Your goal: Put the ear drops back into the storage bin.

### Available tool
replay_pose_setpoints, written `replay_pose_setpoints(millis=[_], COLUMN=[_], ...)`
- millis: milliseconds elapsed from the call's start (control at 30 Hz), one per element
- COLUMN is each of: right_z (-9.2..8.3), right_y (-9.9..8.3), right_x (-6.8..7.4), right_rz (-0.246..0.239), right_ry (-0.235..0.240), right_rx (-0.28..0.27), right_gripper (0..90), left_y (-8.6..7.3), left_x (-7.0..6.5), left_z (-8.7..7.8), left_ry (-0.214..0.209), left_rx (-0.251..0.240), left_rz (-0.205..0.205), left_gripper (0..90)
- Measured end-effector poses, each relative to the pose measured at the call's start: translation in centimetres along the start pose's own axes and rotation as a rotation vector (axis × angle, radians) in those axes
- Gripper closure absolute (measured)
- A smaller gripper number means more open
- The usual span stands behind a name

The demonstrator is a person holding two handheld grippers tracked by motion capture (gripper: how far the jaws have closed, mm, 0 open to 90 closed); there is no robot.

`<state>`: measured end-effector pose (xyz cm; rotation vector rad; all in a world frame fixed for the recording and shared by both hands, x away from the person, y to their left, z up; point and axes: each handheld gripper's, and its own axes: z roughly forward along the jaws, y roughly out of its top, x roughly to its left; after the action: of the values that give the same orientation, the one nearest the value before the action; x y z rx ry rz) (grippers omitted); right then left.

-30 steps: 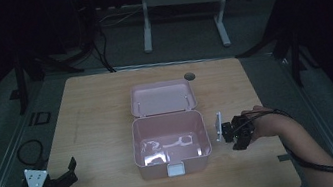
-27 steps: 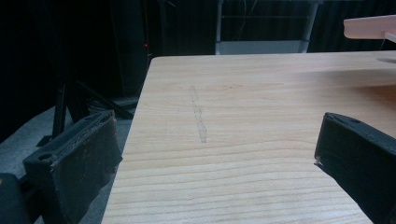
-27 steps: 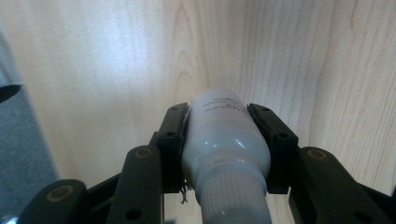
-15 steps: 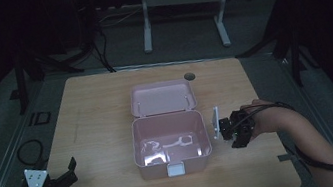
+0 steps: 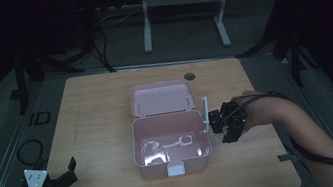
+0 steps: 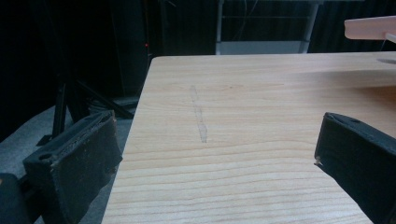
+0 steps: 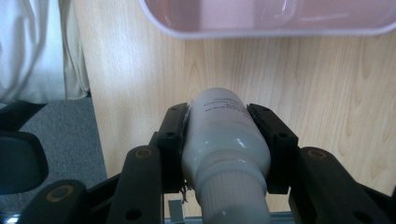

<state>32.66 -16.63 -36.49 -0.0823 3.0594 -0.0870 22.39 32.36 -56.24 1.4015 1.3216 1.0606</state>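
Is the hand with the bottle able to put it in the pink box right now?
Probably yes. The right gripper holds the white bottle just beside the pink box, whose lid lies open, so nothing seems to block the way in.

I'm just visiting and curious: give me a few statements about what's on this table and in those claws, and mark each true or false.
1. The right gripper is clamped on a white bottle. True.
2. The pink box has its lid closed. False: the lid is swung back, open.
3. The left gripper holds a spoon. False: its jaws stand apart over bare table.
4. The bottle sits inside the box. False: it is held beside the box's right wall.
5. The left gripper is near the table's front left corner. True.
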Motion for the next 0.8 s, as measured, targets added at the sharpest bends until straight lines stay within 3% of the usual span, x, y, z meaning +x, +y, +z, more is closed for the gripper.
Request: replay_pose_setpoints(millis=[367,800], right_z=[-1.9,-1.4], right_y=[2.8,5.5], right_x=[-0.5,-0.6], right_rz=[-0.025,-0.076], right_ry=[-0.028,-0.017], right_rx=[0.002,-0.014], right_gripper=[59.3,59.3], left_y=[0.0,0.0], left_x=[0.0,0.0], left_z=[0.0,0.0], left_ry=[-0.002,-0.004], left_rx=[-0.001,-0.001], left_rz=[-0.001,0.0], left_gripper=[0.4,0.4])
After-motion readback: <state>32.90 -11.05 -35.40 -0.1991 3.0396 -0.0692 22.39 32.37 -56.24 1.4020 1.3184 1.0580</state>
